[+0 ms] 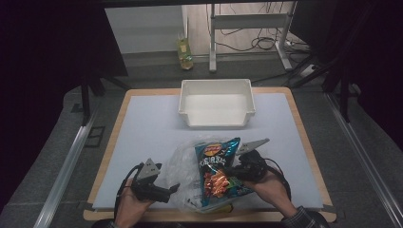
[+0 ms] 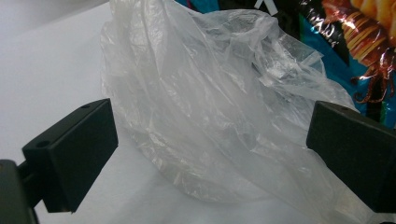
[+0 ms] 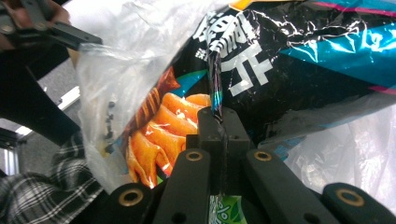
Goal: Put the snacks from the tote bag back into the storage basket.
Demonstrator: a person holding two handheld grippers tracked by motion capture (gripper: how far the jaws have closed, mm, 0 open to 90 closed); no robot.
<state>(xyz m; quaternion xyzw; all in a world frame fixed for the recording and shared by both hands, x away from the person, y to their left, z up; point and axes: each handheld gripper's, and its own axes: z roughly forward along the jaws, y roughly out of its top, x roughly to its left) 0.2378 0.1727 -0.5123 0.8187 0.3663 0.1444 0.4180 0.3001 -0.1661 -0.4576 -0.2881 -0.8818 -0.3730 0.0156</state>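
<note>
Pale blue matting covers the wooden table [image 1: 142, 123], and a white rectangular plastic bin [image 1: 216, 102] stands empty at its far middle. Near the front edge lies a crumpled clear plastic bag [image 1: 183, 175] with a glossy blue and black crisp packet [image 1: 217, 171], printed with orange snacks, half in its mouth.

The right gripper [image 3: 219, 122] has its 2 jaws pinched tight on a fold of the crisp packet [image 3: 299, 60]; the film stands up in a sharp crease between them. In the high view this gripper [image 1: 236, 167] sits at the packet's right side, just beside the bag.

The left gripper [image 2: 210, 140] is spread wide, its black pads [image 2: 74, 149] on either side of the clear plastic bag [image 2: 205, 107] without pressing it. From above, that gripper [image 1: 173, 188] rests at the bag's left edge.

Judging by this, the work looks like pulling the packet out of the bag, perhaps for the bin. The hold on the packet is done. Left to do: a hold on the bag by the left gripper to keep it down, the drawing out of the packet, and its placing. Something green and yellow shows under the packet, too hidden to name.
</note>
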